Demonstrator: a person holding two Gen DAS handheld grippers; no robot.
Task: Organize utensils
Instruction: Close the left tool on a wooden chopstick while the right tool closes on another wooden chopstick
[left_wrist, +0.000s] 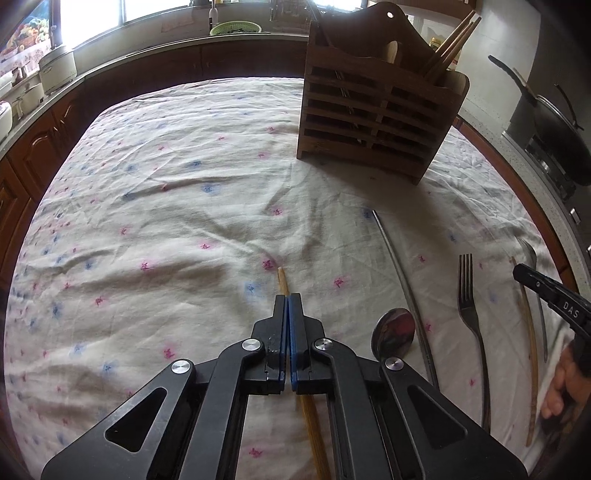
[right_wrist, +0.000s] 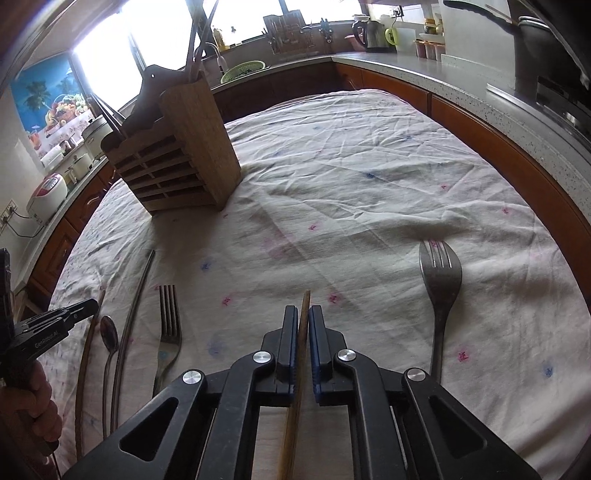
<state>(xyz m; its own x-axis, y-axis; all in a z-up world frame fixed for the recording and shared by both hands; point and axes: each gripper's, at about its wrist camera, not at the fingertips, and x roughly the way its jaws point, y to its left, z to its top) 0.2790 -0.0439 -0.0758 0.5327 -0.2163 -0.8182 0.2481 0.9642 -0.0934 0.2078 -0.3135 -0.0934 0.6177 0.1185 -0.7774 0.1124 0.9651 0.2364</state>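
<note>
Left gripper jaws pressed together on a wooden chopstick, tip poking just past them. Right of the jaws: spoon, metal chopstick, fork. Holder well ahead, up right.

Right gripper jaws slightly apart around a second wooden stick; can't tell if pads touch it. Spork right of the jaws, fork left, holder far ahead-left.

Risks: thin stick pivoting or slipping in the grip; loose right hold dropping it; wrinkled cloth snagging.

Utensil holder stands on tablecloth behind fork.
</note>
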